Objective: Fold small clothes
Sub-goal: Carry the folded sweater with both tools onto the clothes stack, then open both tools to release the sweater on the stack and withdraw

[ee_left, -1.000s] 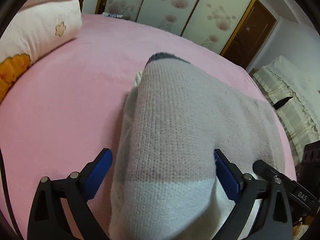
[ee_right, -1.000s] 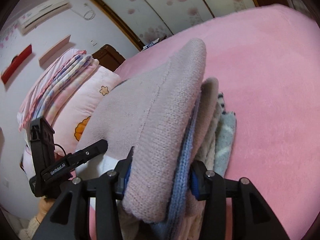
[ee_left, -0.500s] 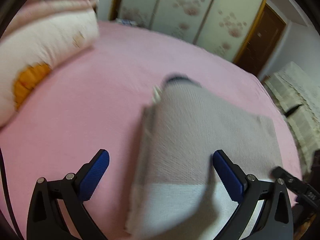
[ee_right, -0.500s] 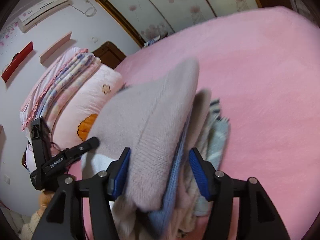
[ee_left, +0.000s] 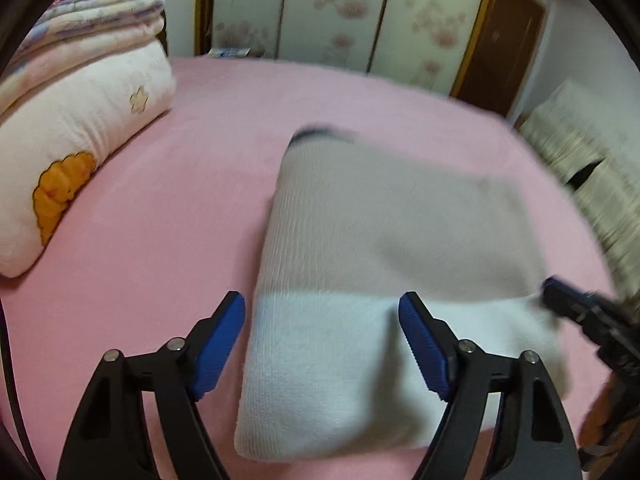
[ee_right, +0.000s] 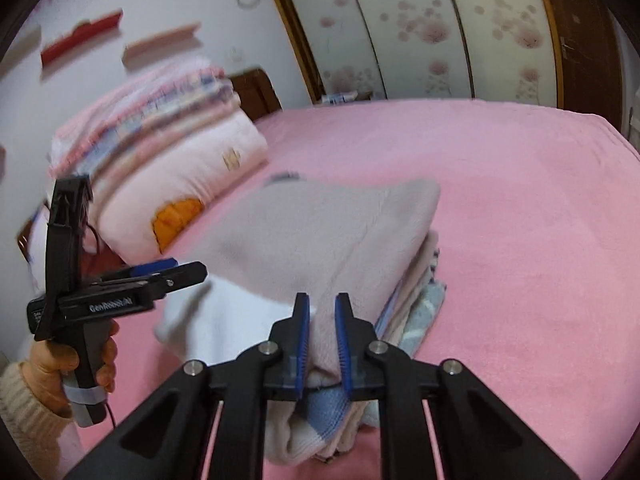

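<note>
**Folded sweater set on the stack; both grippers clear of it**

The folded grey-and-white sweater (ee_left: 372,240) lies on the pink bed (ee_left: 160,240), resting on top of a small stack of folded clothes (ee_right: 416,304) whose edges show under it to the right of the right gripper's fingers.

The left gripper (ee_left: 322,344) has its jaws spread and closing; the white end of the sweater sits ahead of and between the blue pads (ee_left: 218,344), but neither pad presses on it. The left pad stands off the sweater's left edge, over bare bedding.

The right gripper (ee_right: 322,340) has its jaws nearly pressed together and closing. The near edge of the sweater appears in the narrow gap between them, yet the frame does not make clear whether the cloth is pinched or merely lies behind the gap, so I cannot tell.

In the right wrist view, the person's hand (ee_right: 60,364) holds the left gripper's handle off to the left of the pile. A pink pillow (ee_left: 76,152) lies well beyond the left jaw.

Judged from how things lie, this garment's fold looks finished and the placing step is ending. The next move likely calls for both grippers to come away without dragging the top layer, then to reach for another unfolded piece, though none is visible here
</note>
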Demonstrator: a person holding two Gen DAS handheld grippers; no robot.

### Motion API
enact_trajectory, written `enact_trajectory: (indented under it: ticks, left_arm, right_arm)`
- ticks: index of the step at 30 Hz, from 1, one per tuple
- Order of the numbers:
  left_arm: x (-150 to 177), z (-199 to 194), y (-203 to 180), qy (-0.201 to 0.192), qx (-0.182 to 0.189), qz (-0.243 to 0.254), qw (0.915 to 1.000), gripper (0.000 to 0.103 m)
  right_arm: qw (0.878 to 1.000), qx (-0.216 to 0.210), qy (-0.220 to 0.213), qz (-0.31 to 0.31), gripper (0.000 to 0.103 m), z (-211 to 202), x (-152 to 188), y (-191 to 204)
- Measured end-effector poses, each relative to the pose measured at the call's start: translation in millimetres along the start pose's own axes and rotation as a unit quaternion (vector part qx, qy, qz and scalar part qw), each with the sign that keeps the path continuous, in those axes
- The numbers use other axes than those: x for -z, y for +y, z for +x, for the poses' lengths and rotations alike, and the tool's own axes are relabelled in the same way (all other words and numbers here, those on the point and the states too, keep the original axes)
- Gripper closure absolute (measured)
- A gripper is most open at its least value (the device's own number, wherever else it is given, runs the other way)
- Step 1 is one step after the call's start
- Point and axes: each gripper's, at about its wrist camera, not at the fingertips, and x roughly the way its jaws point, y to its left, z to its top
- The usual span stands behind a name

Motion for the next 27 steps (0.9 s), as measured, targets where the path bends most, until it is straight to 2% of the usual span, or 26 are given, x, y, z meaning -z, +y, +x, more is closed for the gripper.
enact_trajectory:
  ticks: [2, 4, 7, 12, 16, 17, 18, 22, 25, 27]
  left_arm:
    - [4, 14, 3, 0.012, 0.005, -0.017, 0.9998, 0.024]
    - [6, 18, 6, 0.006, 0.013, -0.038, 0.9992, 0.02]
    - [8, 23, 5, 0.0, 0.005, -0.046, 0.9989, 0.013]
    - [10, 7, 4, -0.002, -0.01, -0.076, 0.997, 0.011]
    - [16, -32, -13, -0.043, -0.022, -0.072, 0.9962, 0.009]
    - [17, -43, -20, -0.048, -0.019, -0.071, 0.9961, 0.002]
    - [18, -54, -27, -0.051, -0.015, -0.07, 0.9961, 0.0]
    - [26, -92, -69, -0.03, -0.005, -0.052, 0.9982, 0.0]
    - [41, -119, -104, -0.014, -0.025, -0.032, 0.9991, 0.0]
    - [57, -141, -123, -0.017, -0.032, -0.017, 0.9992, 0.0]
  right_arm:
    - [1.0, 0.018, 0.008, -0.001, 0.092, 11, 3, -3]
    - [0.999, 0.029, 0.019, 0.012, 0.094, 21, 2, -10]
    - [0.999, 0.036, 0.022, 0.017, 0.094, 25, 2, -17]
    - [0.999, 0.021, 0.016, 0.034, 0.093, 8, 2, -15]
    - [0.999, 0.019, 0.001, 0.033, 0.093, -30, 6, -11]
    - [0.999, 0.02, -0.001, 0.03, 0.093, -40, 7, -10]
    - [0.999, 0.022, -0.001, 0.028, 0.093, -53, 7, -8]
    - [0.999, 0.037, 0.0, 0.024, 0.089, -103, 13, -4]
    - [0.998, 0.052, -0.003, 0.028, 0.089, -141, 21, -5]
    - [0.998, 0.061, -0.006, 0.026, 0.089, -169, 29, -6]
